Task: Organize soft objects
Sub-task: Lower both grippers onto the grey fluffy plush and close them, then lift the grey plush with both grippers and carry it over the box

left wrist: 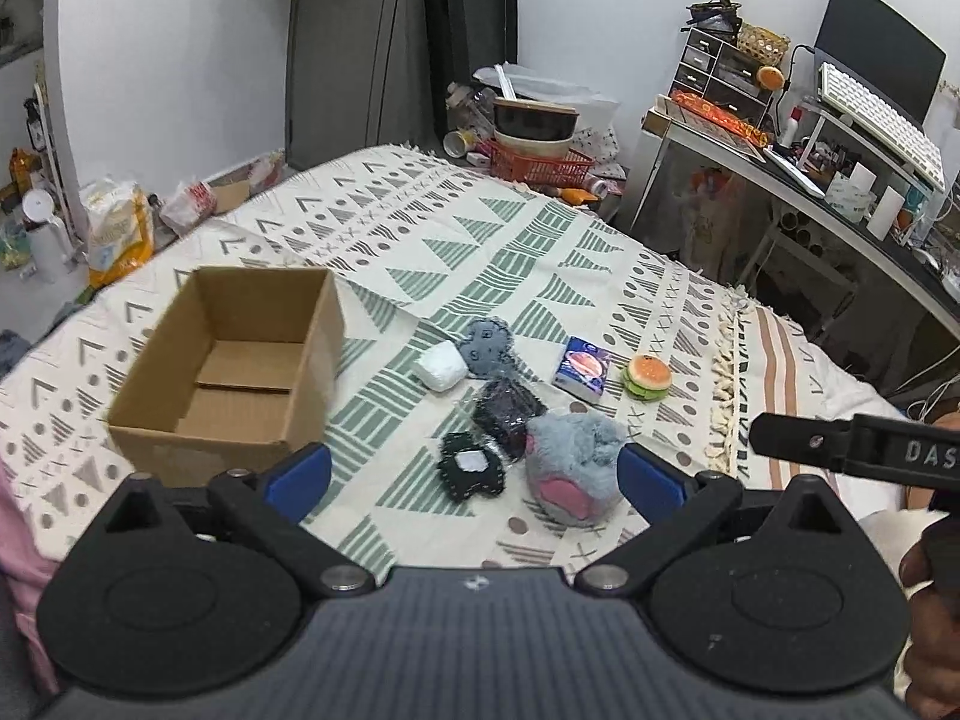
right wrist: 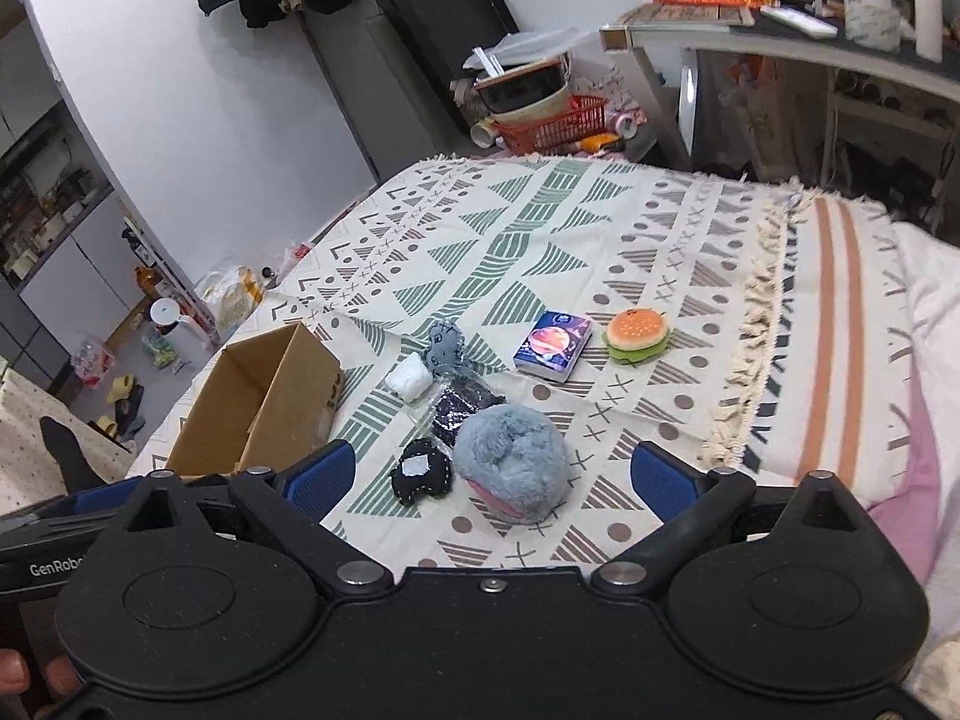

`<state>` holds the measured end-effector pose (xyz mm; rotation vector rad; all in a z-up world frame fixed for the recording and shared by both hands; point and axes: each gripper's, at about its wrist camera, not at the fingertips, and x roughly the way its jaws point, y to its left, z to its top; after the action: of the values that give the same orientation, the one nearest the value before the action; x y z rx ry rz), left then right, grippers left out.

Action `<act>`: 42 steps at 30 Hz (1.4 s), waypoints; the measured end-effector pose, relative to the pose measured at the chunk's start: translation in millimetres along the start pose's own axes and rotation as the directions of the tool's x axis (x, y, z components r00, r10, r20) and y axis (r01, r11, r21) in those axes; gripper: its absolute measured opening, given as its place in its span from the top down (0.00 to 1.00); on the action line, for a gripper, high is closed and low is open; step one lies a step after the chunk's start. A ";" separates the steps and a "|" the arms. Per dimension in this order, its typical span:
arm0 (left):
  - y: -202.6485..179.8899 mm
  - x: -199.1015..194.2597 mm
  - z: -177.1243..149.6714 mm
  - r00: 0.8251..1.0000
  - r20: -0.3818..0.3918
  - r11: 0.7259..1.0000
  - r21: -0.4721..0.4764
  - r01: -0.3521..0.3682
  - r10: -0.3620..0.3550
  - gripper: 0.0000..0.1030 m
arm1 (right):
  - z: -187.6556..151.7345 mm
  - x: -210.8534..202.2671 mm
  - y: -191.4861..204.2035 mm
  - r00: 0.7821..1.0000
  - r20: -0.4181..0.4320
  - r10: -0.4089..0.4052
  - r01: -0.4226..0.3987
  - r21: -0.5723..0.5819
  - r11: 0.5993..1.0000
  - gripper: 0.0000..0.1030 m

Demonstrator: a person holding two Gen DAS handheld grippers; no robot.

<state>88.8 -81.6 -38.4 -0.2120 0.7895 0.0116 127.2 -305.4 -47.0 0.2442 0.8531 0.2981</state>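
Cardboard box [left wrist: 234, 366] empty; both hand-held grippers [left wrist: 474, 474] [right wrist: 489, 480] spread, holding nothing.

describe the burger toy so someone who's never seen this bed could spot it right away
Start at the open cardboard box on the patterned bedspread and follow the row of soft things to the far end, near the cream tassel fringe. The hamburger plush sits there, just past the blue tissue pack. It alone is round with an orange bun and green layer.
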 end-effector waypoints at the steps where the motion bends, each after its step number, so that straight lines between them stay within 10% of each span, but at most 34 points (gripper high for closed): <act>1: -0.4 5.9 0.8 1.000 -0.007 1.000 -0.010 0.009 -0.009 0.03 | 1.1 5.3 -2.0 1.000 -0.008 0.006 -0.006 0.008 1.000 0.10; 21: -10.0 124.7 1.0 0.984 -0.126 0.984 -0.141 0.104 -0.122 0.13 | 9.8 113.6 -57.2 0.977 -0.209 0.040 0.026 0.304 0.952 0.22; 30: -10.0 175.1 -14.1 0.956 -0.220 0.961 -0.236 0.142 -0.196 0.45 | 0.9 150.5 -71.8 0.954 -0.270 0.129 -0.024 0.361 0.932 0.25; 37: -10.9 199.7 -18.9 0.941 -0.251 0.945 -0.290 0.152 -0.228 0.62 | -5.6 179.0 -86.0 0.926 -0.322 0.200 -0.043 0.435 0.899 0.64; 42: -14.5 209.9 -18.9 0.931 -0.280 0.943 -0.297 0.150 -0.236 0.62 | -6.2 185.9 -87.5 0.922 -0.326 0.209 -0.049 0.437 0.898 0.65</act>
<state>224.8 -113.9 -196.8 -0.5634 1.0802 -0.1048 251.8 -320.6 -209.7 0.6708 1.2759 0.2872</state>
